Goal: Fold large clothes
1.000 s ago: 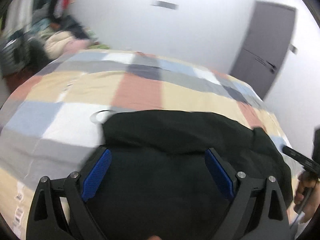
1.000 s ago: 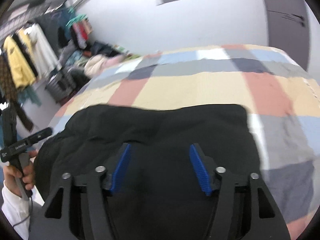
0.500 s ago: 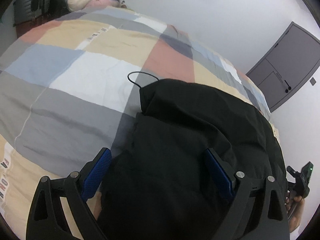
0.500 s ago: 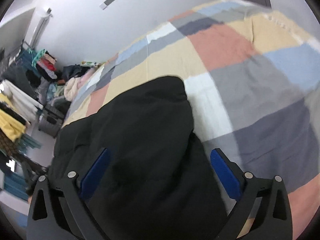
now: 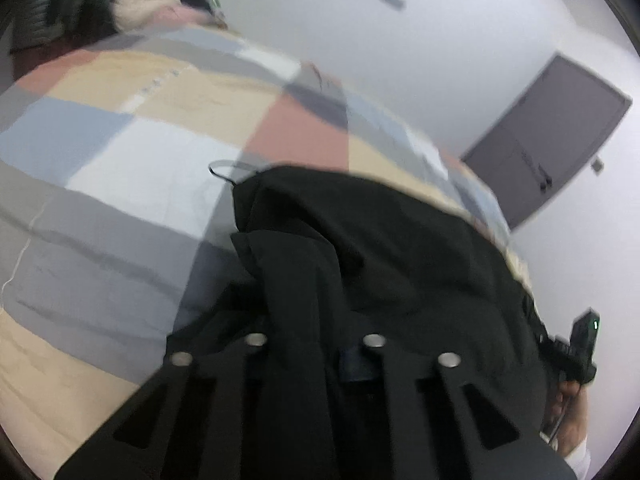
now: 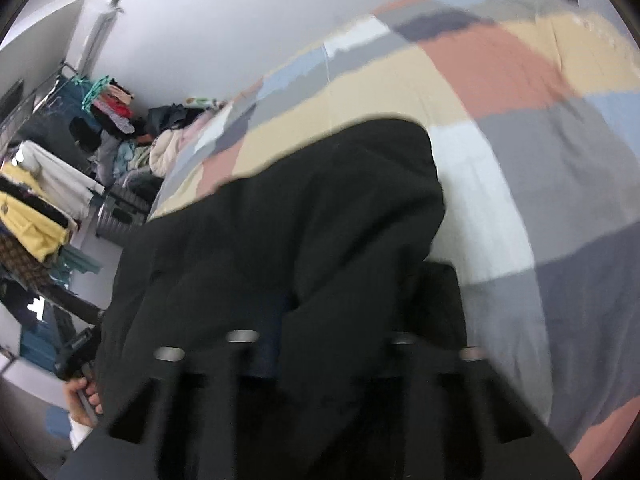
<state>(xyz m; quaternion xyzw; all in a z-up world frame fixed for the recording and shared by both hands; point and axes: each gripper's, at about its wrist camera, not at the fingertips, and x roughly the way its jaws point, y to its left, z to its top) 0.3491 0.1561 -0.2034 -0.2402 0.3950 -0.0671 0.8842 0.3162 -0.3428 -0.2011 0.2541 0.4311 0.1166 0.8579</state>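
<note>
Currently, the black garment (image 5: 400, 248) lies bunched on the patchwork bed (image 5: 120, 208), filling the centre and lower half of both wrist frames. The left tongs (image 5: 316, 352) are closing on a ridge of its cloth at the bottom centre of the left view, fabric between the jaws; the right tongs (image 6: 320, 344) are likewise closing on a fold at the bottom centre of the right view. Probable faults: each pinch may take several layers, or only a shallow lip, so that lifting drags the heap or lets the cloth slip. A thin cord loop (image 5: 224, 170) trailing at the upper edge of the garment could snag. Blur hides the exact bite.
</note>
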